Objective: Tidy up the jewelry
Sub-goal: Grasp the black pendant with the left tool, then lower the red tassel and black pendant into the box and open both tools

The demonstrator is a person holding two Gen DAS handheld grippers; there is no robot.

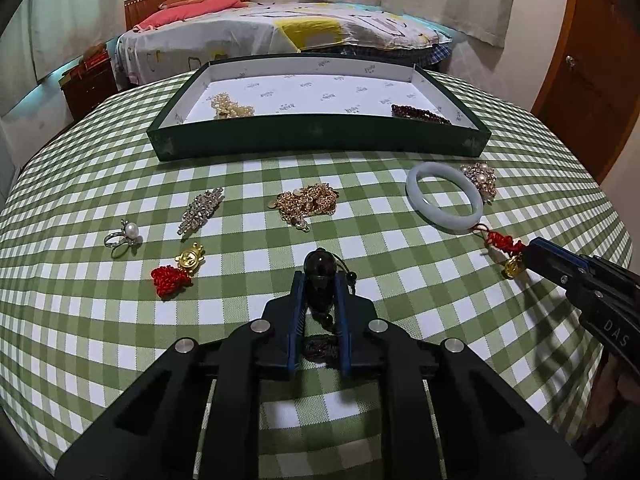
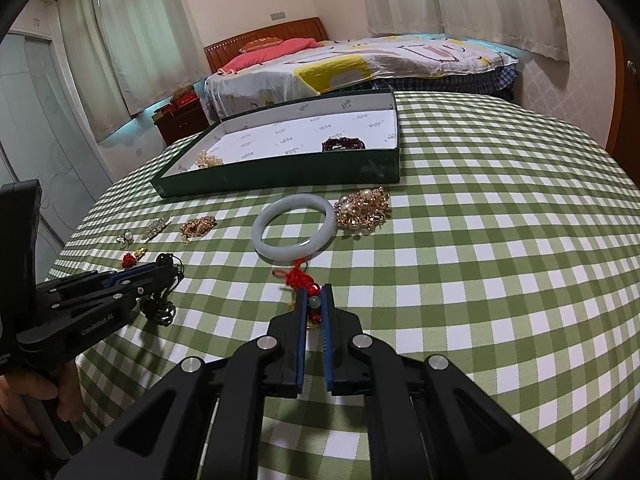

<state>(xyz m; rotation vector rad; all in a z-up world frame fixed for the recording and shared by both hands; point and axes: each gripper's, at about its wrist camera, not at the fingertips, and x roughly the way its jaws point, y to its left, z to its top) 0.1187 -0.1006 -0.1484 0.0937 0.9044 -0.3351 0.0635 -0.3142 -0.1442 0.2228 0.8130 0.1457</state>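
Two pieces lie in the shallow green tray (image 1: 316, 136) with its white printed lining: a cream pearl strand (image 1: 232, 107) at its left and dark red beads (image 1: 418, 114) at its right. The left gripper (image 1: 320, 280) pinches a glossy black bead pendant (image 1: 318, 270) with a knotted cord. The right gripper (image 2: 314, 300) is closed narrowly on the red-knotted charm (image 2: 306, 282), which touches the smooth pale jade bangle (image 2: 294, 224) on the checked cloth (image 2: 480, 240).

left gripper (image 1: 320, 280): black, blue pads | silver screws | "GenRobot.AI" lettering
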